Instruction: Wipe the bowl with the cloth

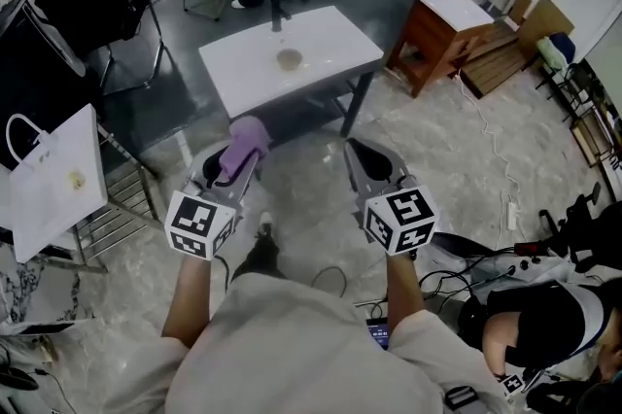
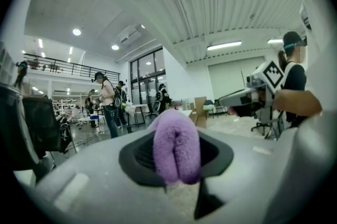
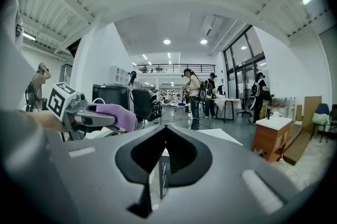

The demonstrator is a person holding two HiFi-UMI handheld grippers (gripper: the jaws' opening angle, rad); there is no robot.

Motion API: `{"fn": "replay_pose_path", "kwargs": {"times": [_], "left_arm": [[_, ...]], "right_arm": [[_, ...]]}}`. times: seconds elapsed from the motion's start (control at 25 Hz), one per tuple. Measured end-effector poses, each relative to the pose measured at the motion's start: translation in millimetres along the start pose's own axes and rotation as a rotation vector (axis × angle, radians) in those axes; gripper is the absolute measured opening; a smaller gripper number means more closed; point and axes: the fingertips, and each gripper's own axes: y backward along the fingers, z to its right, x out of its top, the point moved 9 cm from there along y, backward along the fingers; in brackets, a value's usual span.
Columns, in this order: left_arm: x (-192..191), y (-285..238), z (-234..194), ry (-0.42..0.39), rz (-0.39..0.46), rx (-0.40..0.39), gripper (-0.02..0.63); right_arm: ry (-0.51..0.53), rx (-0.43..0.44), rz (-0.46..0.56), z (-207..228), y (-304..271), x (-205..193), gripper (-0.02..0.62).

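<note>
A small pale bowl stands near the middle of a white table ahead of me. My left gripper is shut on a purple cloth, folded and sticking out past the jaws; the cloth fills the middle of the left gripper view. My right gripper is shut with nothing between its jaws. Both grippers are held up in front of my body, well short of the table. The right gripper view shows the left gripper with the cloth at its left.
A dark tap-like fixture stands at the table's far edge. A wooden cabinet is to the right, a white bag on a rack to the left. Cables lie on the floor at right. People stand in the background.
</note>
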Motion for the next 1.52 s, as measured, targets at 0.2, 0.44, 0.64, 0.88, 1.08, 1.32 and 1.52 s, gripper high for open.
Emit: {"fn": "replay_pose_path", "kwargs": {"times": [0.2, 0.44, 0.64, 0.88, 1.08, 1.32, 1.52], "left_arm": [[-10.0, -40.6, -29.3, -0.001, -0.001, -0.007, 0.12], [2.9, -124.7, -90.8, 0.007, -0.004, 0.002, 0.12], [1.7, -185.2, -146.5, 0.01, -0.009, -0.008, 0.12], [7.9, -238.5, -204.2, -0.003, -0.006, -0.015, 0.12], [7.9, -274.8, -241.0, 0.012, -0.008, -0.026, 0.12], [-4.5, -319.4, -278.5, 0.033, -0.016, -0.042, 0.12], [-19.1, -349.9, -309.4, 0.056, -0.026, -0.052, 0.12]], "right_arm": [[0.012, -0.01, 0.007, 27.0, -39.5, -5.8, 0.003], [-0.02, 0.01, 0.011, 90.3, -117.1, 13.8, 0.003], [-0.016, 0.015, -0.014, 126.3, -190.9, 25.2, 0.003], [-0.019, 0.013, -0.039, 156.0, -261.8, 39.1, 0.003], [0.035, -0.02, -0.022, 176.5, -303.6, 51.3, 0.003], [0.027, -0.057, -0.012, 207.9, -354.5, 52.0, 0.002], [0.026, -0.084, -0.064, 228.8, -396.1, 42.3, 0.002]]}}
